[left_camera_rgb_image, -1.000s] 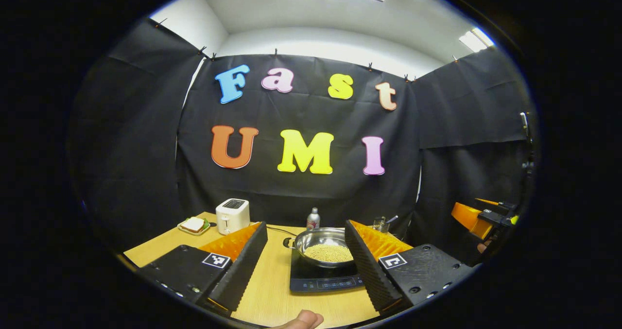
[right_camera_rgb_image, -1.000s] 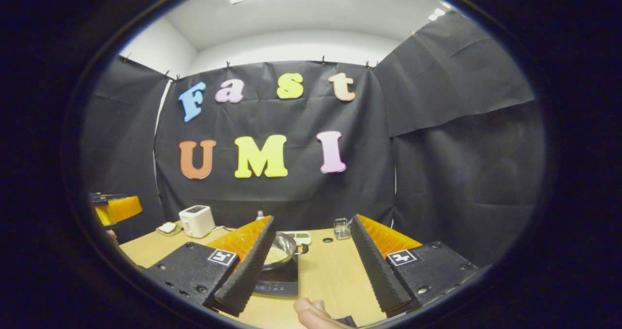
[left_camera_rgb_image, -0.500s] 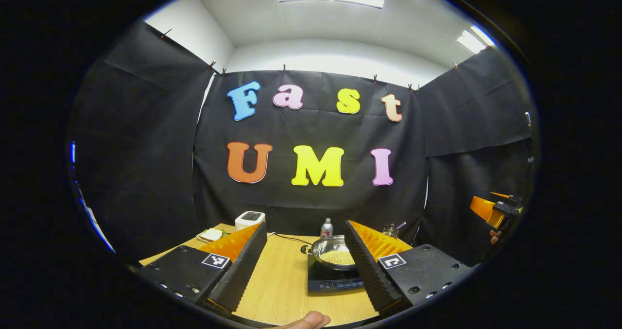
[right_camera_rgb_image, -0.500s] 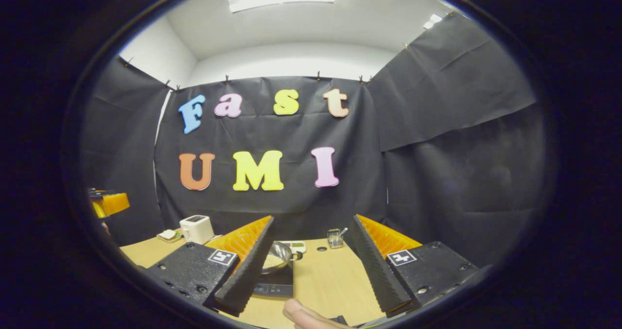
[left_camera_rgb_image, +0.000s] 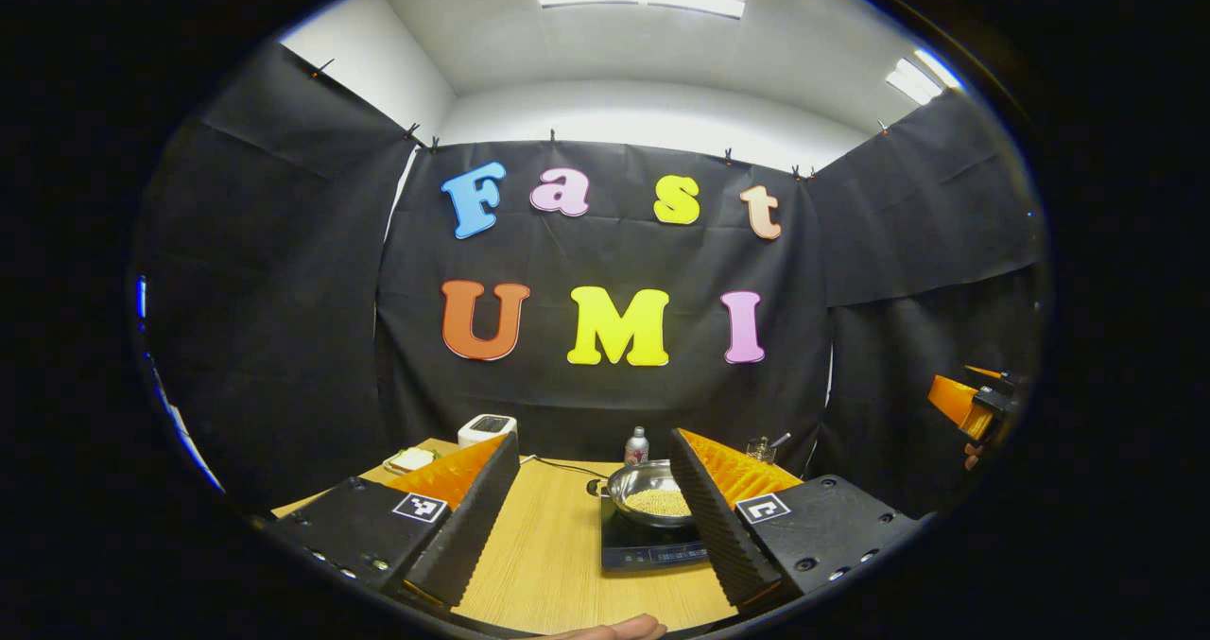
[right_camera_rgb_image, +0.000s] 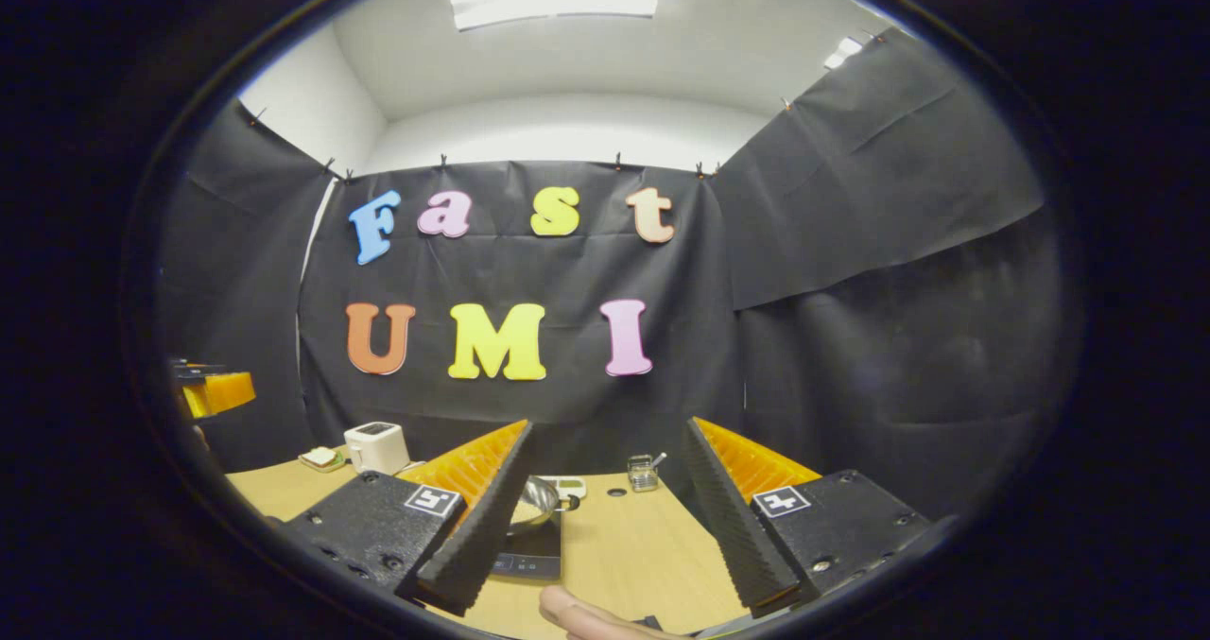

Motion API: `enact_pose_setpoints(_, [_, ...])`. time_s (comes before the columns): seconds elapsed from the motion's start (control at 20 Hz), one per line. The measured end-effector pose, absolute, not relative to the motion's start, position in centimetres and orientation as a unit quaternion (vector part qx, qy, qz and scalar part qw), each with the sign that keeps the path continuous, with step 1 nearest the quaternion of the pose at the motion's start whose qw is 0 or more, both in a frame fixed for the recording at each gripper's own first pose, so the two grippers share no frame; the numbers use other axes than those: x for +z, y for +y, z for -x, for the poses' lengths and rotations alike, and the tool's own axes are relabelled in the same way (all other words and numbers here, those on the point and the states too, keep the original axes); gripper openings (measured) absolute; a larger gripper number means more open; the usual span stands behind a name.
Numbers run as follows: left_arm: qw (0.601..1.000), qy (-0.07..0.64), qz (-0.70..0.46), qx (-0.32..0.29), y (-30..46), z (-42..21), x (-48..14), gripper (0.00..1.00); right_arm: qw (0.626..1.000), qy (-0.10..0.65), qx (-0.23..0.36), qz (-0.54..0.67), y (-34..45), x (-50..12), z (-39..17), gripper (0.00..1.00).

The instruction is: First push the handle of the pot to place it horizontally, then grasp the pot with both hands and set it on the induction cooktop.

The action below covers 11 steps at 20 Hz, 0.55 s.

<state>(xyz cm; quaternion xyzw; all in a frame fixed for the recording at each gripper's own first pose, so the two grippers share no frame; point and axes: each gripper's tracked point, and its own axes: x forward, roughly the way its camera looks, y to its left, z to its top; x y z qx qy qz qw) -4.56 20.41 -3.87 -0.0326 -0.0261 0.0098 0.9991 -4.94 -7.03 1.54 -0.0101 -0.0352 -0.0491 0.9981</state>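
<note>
Both the left gripper (left_camera_rgb_image: 596, 517) and right gripper (right_camera_rgb_image: 605, 517) are held spread, well back from the pot (left_camera_rgb_image: 648, 493) seated on the induction cooktop (left_camera_rgb_image: 643, 547).

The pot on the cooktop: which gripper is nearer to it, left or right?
Left, though only slightly. The pot lies just beyond the left gripper, by its right finger. The right gripper sits farther back, with the pot behind its left finger.
</note>
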Motion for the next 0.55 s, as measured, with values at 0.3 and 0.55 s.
enact_pose_setpoints(0.3, [0.997, -0.051, 0.036, 0.037, 21.7, 4.0, -3.5, 0.94, 0.998, -0.036, -0.041, 0.022, -6.9, 1.1, 4.9, 0.97])
enact_pose_setpoints(0.55, [0.999, -0.041, 0.024, 0.023, 20.8, 4.1, -4.1, 0.94, 0.999, -0.034, -0.038, 0.012, -7.0, 0.7, 5.1, 0.96])
